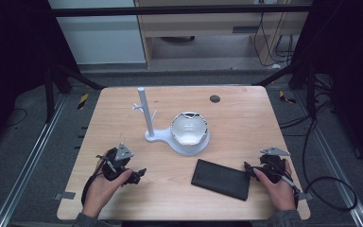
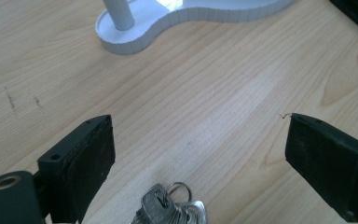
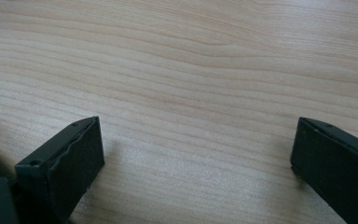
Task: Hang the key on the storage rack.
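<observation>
Pale wooden table point(image 1: 236, 118), silver keys point(image 2: 170, 211) on a ring between wide-spread left tongs point(image 2: 198, 163), right tongs point(image 3: 193, 163) wide, empty

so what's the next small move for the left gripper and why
Probably ease the left gripper slightly forward and down, then close on the keys. Its jaws stand wide open with the bunch lying on the table between them, close to the camera and not yet gripped. The white stand with its pegs ahead looks like a likely place to hang them, though that is a guess.

white stand point(image 1: 177, 137), black case point(image 1: 221, 179), silver keys point(image 2: 170, 210)
</observation>
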`<state>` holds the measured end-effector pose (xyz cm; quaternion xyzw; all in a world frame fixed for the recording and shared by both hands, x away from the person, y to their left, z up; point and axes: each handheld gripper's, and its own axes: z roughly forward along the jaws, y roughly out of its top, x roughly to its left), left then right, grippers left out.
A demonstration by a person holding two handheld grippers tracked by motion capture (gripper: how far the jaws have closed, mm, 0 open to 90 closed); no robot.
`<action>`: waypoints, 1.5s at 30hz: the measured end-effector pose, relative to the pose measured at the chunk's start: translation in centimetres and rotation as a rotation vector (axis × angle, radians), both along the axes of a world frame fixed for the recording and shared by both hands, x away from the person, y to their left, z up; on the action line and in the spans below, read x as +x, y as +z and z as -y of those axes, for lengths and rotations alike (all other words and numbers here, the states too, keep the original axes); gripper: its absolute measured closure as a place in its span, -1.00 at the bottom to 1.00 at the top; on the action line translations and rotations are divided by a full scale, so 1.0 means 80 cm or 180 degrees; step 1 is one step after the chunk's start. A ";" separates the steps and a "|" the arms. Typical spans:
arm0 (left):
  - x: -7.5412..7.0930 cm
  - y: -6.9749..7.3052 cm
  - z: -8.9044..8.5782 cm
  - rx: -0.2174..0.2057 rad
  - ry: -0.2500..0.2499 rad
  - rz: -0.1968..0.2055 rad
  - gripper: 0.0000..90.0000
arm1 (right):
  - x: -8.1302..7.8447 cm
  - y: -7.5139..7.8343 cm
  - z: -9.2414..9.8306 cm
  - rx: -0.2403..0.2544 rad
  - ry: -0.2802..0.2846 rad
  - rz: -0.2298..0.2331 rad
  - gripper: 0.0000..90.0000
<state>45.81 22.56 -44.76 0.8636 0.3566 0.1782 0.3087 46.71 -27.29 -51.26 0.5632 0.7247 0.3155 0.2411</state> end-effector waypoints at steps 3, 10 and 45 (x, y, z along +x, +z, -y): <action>0.002 -0.001 0.001 0.0101 -0.0126 -0.0050 -0.82 | 0.000 0.000 0.000 0.0001 0.0004 -0.0001 -0.94; 0.001 0.008 -0.011 0.0295 -0.0122 -0.0185 -0.78 | -0.002 0.000 0.001 -0.0011 0.0042 0.0005 -0.94; -0.003 -0.010 -0.056 0.0848 -0.0295 -0.0632 -0.73 | -0.008 0.000 0.000 -0.0015 0.0075 0.0000 -0.94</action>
